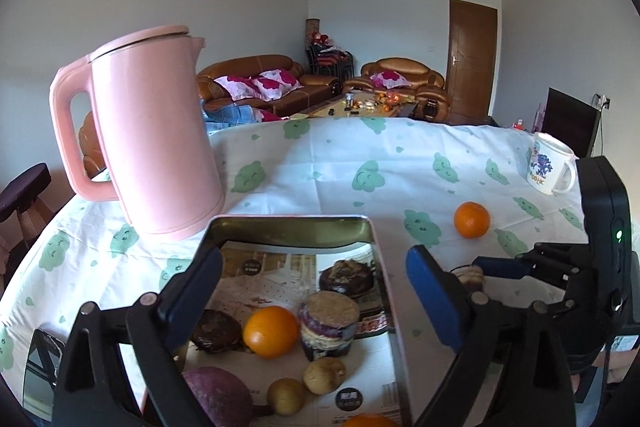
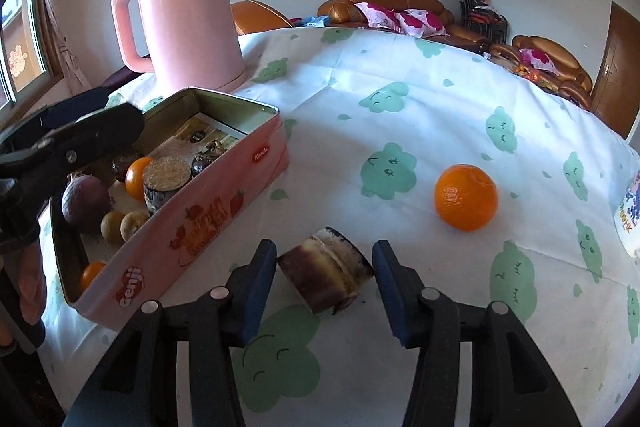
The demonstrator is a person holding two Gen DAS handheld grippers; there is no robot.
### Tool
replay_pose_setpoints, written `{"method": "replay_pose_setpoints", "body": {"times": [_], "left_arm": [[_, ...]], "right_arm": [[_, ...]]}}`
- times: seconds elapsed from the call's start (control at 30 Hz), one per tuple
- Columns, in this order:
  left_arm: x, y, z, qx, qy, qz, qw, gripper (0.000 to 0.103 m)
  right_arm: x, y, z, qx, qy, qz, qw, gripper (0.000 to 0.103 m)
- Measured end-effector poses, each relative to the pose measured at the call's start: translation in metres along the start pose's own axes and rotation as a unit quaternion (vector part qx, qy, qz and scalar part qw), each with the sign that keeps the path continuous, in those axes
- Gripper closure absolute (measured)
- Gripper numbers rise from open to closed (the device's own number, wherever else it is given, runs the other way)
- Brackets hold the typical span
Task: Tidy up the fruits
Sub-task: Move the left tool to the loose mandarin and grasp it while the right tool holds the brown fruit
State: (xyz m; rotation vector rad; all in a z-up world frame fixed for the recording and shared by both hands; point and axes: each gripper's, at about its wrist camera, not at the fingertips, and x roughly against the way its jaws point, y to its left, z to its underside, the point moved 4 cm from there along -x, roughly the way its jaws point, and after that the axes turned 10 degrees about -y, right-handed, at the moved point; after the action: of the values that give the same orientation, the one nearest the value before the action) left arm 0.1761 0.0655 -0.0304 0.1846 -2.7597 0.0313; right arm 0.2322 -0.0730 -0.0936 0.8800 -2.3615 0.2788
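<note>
In the left wrist view, a pink metal tin (image 1: 374, 227) sits open on the surface (image 1: 344, 167), which is covered by a white cloth with green cloud faces. A printed paper lines the tin's floor. On it lie an orange (image 1: 271, 331), a dark round cake (image 1: 216, 335), a layered round cake with a crumbly top (image 1: 329, 323), another dark glazed cake (image 1: 347, 277) farther back, two small brown fruits (image 1: 324, 375), a purple fruit (image 1: 218, 395) at the near left, and the top of a second orange (image 1: 368, 421) at the near edge. The left tool (image 1: 314, 291) hangs over the tin with its blue pads spread wide and nothing between them. A pink kettle (image 1: 156, 131) stands just beyond the tin's far left corner. To the right, a loose orange (image 1: 472, 219) lies on the cloth, and a printed mug (image 1: 550, 163) stands at the far right.

In the right wrist view, the same tin (image 2: 224, 207), with strawberry prints and white lettering on its side, lies at the left, holding the same fruits and cakes. The right tool (image 2: 324, 283) points down at a brown layered cake piece (image 2: 326, 269) lying tilted on the cloth just right of the tin; its pads stand on either side of the piece with small gaps, gripping nothing. The loose orange (image 2: 466, 197), bright with a dimpled skin, rests farther right, well apart from the tin.
</note>
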Motion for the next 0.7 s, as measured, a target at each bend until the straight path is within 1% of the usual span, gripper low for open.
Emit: {"method": "replay_pose_setpoints", "body": {"times": [0.13, 0.27, 0.33, 0.4, 0.47, 0.6, 0.7], "left_arm": [[-0.004, -0.023, -0.008, -0.014, 0.000, 0.014, 0.9998, 0.008], [-0.014, -0.053, -0.015, -0.033, 0.007, 0.032, 0.9989, 0.007], [-0.022, -0.072, -0.017, -0.042, 0.014, 0.043, 0.9981, 0.007], [-0.032, -0.087, -0.018, -0.046, 0.023, 0.051, 0.9974, 0.007], [-0.046, -0.106, -0.015, -0.046, 0.039, 0.064, 0.9961, 0.007], [-0.072, -0.137, -0.009, -0.045, 0.069, 0.083, 0.9931, 0.007], [-0.090, -0.155, -0.005, -0.044, 0.086, 0.091, 0.9911, 0.008]], "right_arm": [[0.010, -0.014, -0.002, -0.024, -0.023, 0.014, 0.999, 0.052], [0.023, -0.046, -0.005, -0.042, -0.043, 0.064, 0.996, 0.052], [0.030, -0.067, -0.004, -0.052, -0.050, 0.099, 0.992, 0.052], [0.037, -0.093, -0.003, -0.065, -0.056, 0.144, 0.986, 0.052], [0.043, -0.122, -0.001, -0.097, -0.060, 0.170, 0.979, 0.052], [0.052, -0.166, 0.004, -0.147, -0.066, 0.208, 0.965, 0.052], [0.054, -0.185, 0.009, -0.170, -0.063, 0.220, 0.959, 0.052]]}}
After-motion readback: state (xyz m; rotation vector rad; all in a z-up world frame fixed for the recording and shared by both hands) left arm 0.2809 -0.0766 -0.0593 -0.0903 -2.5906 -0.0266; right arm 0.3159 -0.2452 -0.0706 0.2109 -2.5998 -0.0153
